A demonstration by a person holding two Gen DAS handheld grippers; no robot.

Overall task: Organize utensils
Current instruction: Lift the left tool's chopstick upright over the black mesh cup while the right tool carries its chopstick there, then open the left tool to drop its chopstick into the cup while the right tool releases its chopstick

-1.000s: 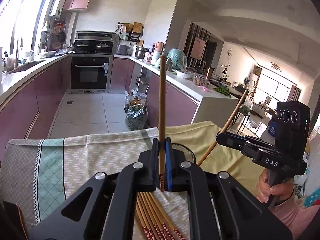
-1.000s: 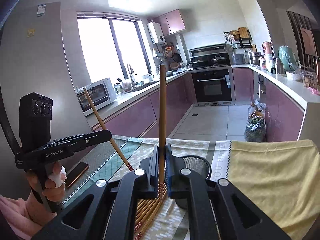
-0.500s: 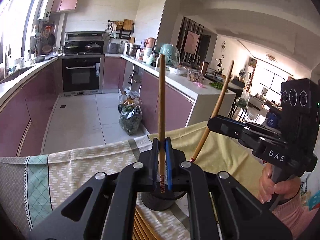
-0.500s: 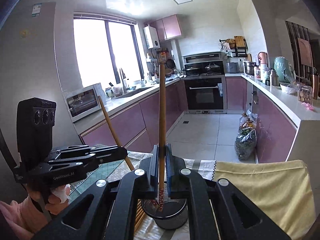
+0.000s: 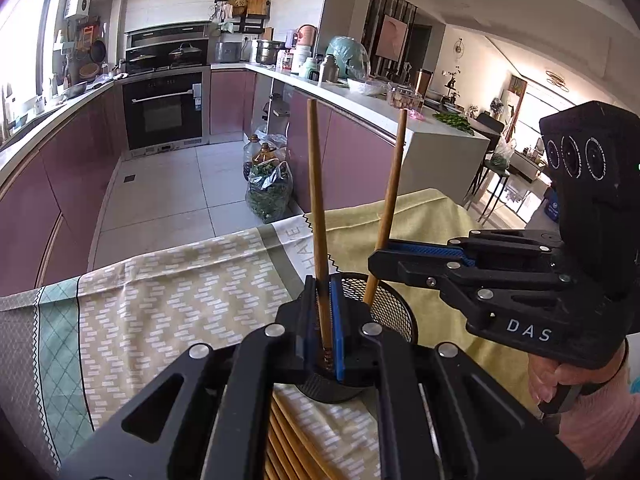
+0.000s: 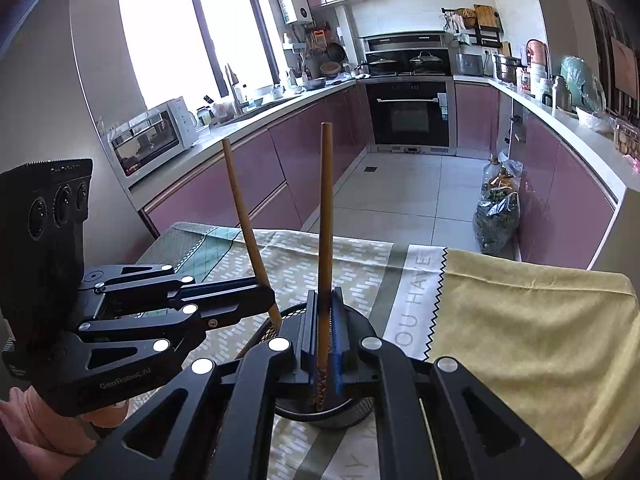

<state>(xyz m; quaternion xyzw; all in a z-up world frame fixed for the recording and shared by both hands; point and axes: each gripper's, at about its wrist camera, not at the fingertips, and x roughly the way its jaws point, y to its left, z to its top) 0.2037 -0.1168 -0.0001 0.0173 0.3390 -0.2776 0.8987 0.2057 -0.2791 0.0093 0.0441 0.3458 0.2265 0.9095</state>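
Observation:
My left gripper (image 5: 322, 284) is shut on a brown chopstick (image 5: 316, 184) that stands nearly upright. Its lower end hangs over the black mesh holder (image 5: 394, 308) on the table. My right gripper (image 5: 376, 258) comes in from the right, shut on a second chopstick (image 5: 394, 184) whose lower tip dips inside the holder's rim. In the right wrist view, the right gripper (image 6: 325, 296) clamps its chopstick (image 6: 326, 200) above the mesh holder (image 6: 264, 328). The left gripper (image 6: 268, 296) holds its tilted chopstick (image 6: 240, 208) beside it. Several loose chopsticks (image 5: 288, 448) lie on the cloth under my left gripper.
A patterned tablecloth (image 5: 180, 300) and a yellow cloth (image 6: 520, 320) cover the table, whose far edge drops to the tiled kitchen floor. A bag of greens (image 5: 268, 196) sits on the floor by the purple cabinets. A person's hands (image 5: 560, 376) grip both handles.
Both grippers moved forward and down and came closer together. The mesh holder now lies right beneath them, and the chopsticks' lower ends have come down to its rim.

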